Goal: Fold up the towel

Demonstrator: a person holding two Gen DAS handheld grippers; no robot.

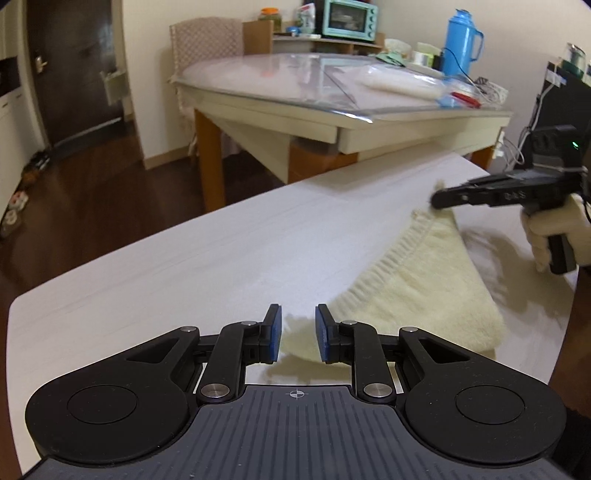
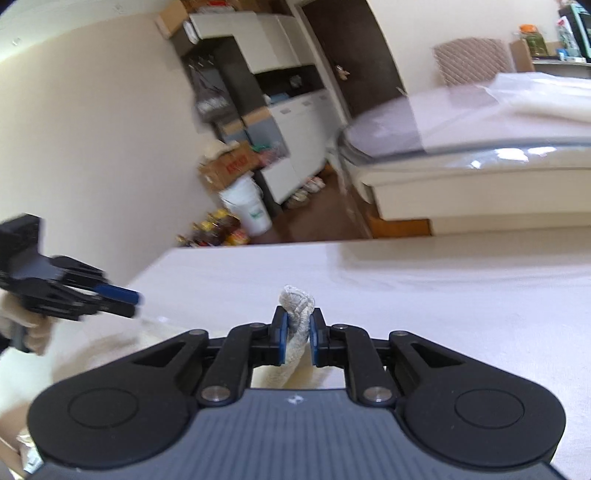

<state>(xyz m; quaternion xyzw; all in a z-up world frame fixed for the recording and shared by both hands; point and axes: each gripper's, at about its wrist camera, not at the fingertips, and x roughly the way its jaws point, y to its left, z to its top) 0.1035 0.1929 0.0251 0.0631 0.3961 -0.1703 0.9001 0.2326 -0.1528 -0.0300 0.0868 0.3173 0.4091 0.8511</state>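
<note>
A cream towel (image 1: 417, 280) lies on the white table (image 1: 184, 258), to the right in the left wrist view. Its near corner reaches under my left gripper (image 1: 298, 314), whose blue pads stand apart without pressing on it. My right gripper (image 1: 434, 201), held by a gloved hand (image 1: 550, 229), lifts the towel's far corner off the table. In the right wrist view that gripper (image 2: 297, 314) has a bunched corner of the towel (image 2: 295, 299) pinched between its pads, sticking out past the tips. The left gripper (image 2: 135, 301) shows at the left edge there.
Beyond the white table stands a second table (image 1: 295, 107) under a plastic sheet, with a blue thermos (image 1: 460, 40) and a teal oven (image 1: 349, 18) behind. Dark wooden floor lies between the tables. A white bucket (image 2: 247, 206) and boxes stand by the wall.
</note>
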